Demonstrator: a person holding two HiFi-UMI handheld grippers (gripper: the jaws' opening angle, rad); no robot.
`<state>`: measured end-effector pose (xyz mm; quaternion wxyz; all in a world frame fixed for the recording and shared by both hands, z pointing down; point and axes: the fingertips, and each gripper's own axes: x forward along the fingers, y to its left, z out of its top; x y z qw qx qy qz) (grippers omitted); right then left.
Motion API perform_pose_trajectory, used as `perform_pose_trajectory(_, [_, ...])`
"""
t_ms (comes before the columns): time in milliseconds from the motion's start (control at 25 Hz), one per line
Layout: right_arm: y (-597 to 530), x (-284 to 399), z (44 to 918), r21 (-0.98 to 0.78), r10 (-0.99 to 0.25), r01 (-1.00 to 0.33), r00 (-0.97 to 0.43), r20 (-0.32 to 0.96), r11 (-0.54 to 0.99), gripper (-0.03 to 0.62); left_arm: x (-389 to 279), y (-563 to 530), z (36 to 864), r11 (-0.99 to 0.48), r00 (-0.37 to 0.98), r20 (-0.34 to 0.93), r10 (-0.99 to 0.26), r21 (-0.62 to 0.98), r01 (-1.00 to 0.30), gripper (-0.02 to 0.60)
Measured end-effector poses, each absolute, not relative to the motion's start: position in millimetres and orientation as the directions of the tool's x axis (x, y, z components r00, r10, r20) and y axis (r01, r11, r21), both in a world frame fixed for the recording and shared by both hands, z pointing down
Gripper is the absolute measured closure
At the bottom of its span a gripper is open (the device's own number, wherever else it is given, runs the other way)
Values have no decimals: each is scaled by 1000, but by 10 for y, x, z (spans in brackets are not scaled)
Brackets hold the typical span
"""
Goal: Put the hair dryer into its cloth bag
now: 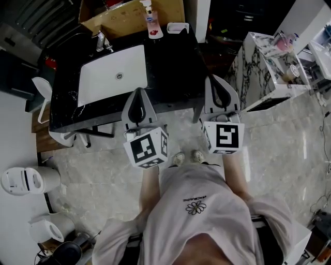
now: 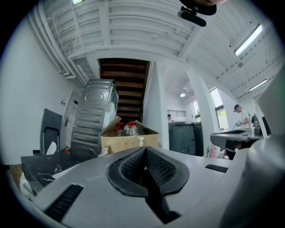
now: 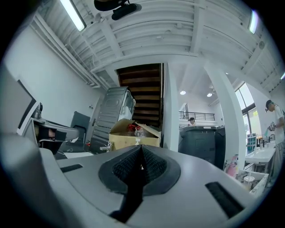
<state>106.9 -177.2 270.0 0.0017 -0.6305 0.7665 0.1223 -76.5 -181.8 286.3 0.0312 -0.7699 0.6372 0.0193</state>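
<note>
No hair dryer and no cloth bag shows in any view. In the head view both grippers are held level, side by side, in front of the person's body at the near edge of a black counter (image 1: 176, 62). My left gripper (image 1: 137, 92) is shut with nothing between its jaws; it points toward a white sink basin (image 1: 111, 72). My right gripper (image 1: 213, 78) is also shut and empty, past the counter's right corner. In the left gripper view the left gripper (image 2: 145, 150) has its dark pads pressed together. The right gripper (image 3: 141, 148) looks the same in the right gripper view.
A faucet (image 1: 102, 41), a soap bottle (image 1: 150, 15) and a cardboard box (image 1: 129, 15) stand at the counter's back. A marble-topped table (image 1: 258, 67) with small items is at the right. White appliances (image 1: 28, 180) sit on the floor at the left.
</note>
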Motion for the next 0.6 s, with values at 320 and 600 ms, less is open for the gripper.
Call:
perform_pose_trajectory(320, [-1769,1154,2769,181,-973,-970,-187,-134,161,583,-744,-1812,2869,-185,186,-63,-980,-22,-982,566])
perform_pose_trajectory(600, [-1778,1199,2800,170,-973,-972,-185,-135,162,583,-711,-1811,2870,-189,189,-63,-980,-7,-982,566])
